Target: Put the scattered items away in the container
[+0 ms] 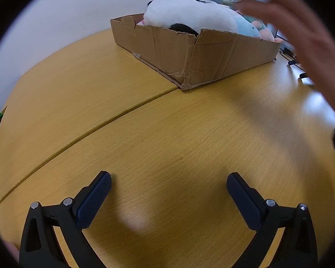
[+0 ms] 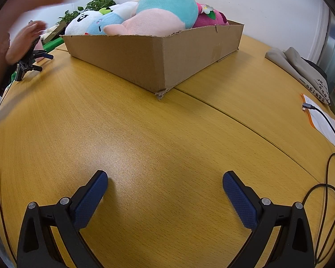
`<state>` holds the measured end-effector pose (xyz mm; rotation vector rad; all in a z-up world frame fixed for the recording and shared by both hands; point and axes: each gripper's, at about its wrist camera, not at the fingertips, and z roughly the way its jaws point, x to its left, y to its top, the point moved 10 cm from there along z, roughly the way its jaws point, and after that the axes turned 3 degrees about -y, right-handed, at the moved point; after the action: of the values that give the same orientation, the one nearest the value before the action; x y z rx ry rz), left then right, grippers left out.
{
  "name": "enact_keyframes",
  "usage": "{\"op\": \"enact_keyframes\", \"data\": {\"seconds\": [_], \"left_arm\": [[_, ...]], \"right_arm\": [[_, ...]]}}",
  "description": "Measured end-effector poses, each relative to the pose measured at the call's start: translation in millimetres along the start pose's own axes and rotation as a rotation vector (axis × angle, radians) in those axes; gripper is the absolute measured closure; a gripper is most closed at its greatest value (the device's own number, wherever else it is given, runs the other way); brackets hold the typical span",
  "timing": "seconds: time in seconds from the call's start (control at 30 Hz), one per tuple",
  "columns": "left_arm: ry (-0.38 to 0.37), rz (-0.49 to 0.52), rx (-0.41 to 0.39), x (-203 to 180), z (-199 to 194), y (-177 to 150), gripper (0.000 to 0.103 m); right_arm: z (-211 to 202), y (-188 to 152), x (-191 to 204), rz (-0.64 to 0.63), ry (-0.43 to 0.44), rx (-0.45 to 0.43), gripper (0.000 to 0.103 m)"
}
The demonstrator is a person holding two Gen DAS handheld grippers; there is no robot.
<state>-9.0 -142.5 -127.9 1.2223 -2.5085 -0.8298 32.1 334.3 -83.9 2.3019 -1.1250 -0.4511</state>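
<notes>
A shallow cardboard box [image 1: 212,53] stands on the wooden table [image 1: 145,134] and holds several plush toys. In the left wrist view a white panda plush [image 1: 189,13] fills its near side. In the right wrist view the box [image 2: 145,60] shows a teal and pink plush [image 2: 163,13], a magenta plush [image 2: 212,17] and the panda [image 2: 78,24]. My left gripper [image 1: 168,184] is open and empty over bare table. My right gripper [image 2: 165,183] is open and empty, also short of the box.
A bare hand [image 1: 290,22] is blurred over the box's right end; it also shows in the right wrist view [image 2: 26,38]. A small black tripod [image 2: 29,64] stands at the left. A folded grey cloth [image 2: 301,71], papers [image 2: 323,120] and cables [image 2: 328,178] lie at the right.
</notes>
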Motion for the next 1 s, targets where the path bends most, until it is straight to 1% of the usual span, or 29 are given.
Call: {"op": "enact_keyframes", "data": {"seconds": [1.0], "left_arm": [[0.003,0.001,-0.002,-5.9,6.1,4.1,0.000]], "right_arm": [[-0.9,-1.7,-0.8,-0.003,0.002,-0.002,0.000]]}}
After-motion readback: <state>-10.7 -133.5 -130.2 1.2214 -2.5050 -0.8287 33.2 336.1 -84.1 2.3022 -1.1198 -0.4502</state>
